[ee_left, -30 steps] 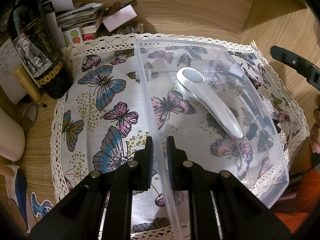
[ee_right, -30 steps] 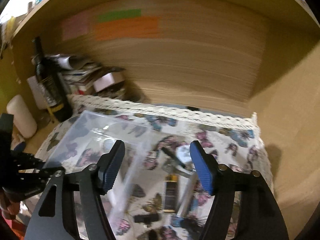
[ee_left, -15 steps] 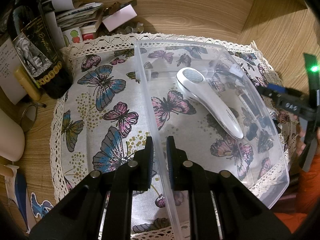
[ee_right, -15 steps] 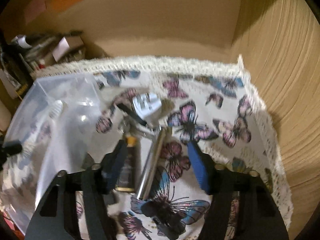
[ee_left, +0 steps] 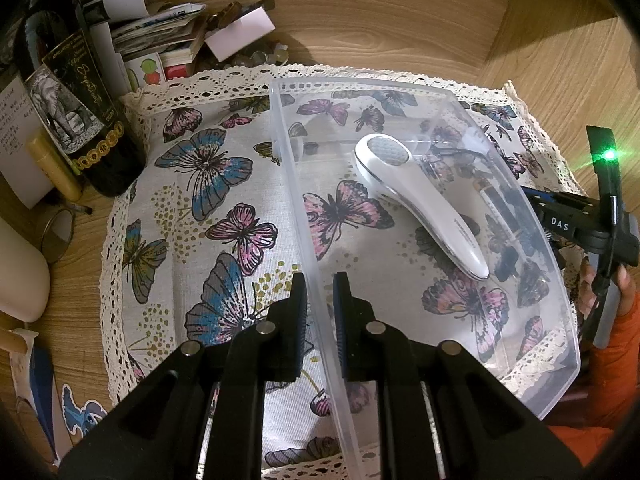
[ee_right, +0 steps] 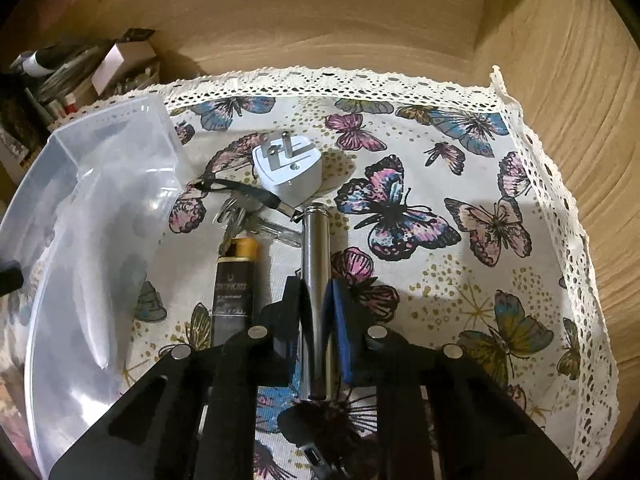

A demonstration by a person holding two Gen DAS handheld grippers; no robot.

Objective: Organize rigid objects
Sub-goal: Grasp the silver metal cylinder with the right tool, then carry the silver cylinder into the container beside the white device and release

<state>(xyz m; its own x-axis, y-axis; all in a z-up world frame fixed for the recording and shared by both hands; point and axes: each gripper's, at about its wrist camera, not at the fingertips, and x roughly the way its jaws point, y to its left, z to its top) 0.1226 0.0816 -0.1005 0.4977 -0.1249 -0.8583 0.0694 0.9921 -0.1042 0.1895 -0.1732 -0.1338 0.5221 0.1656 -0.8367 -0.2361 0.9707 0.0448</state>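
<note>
Right wrist view: right gripper (ee_right: pixel 318 308) just finished closing, now clamped on the shiny metal tube (ee_right: pixel 316 280) lying on the butterfly cloth (ee_right: pixel 460 240), right next to a dark gold-capped tube (ee_right: pixel 234 292) and near a white plug adapter (ee_right: pixel 288 168). Left wrist view: left gripper (ee_left: pixel 320 312) pinched tight on the near wall of the clear plastic bin (ee_left: pixel 400 92), with a white handheld device (ee_left: pixel 416 200) already lying inside. Dark wine bottle (ee_left: pixel 76 120) parked off the cloth's left edge.

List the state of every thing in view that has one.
Left gripper: shut on the clear plastic bin wall.
Right gripper: just closed, shut on the metal tube.
White handheld device: lying in the bin.
White plug adapter: prongs up.
</note>
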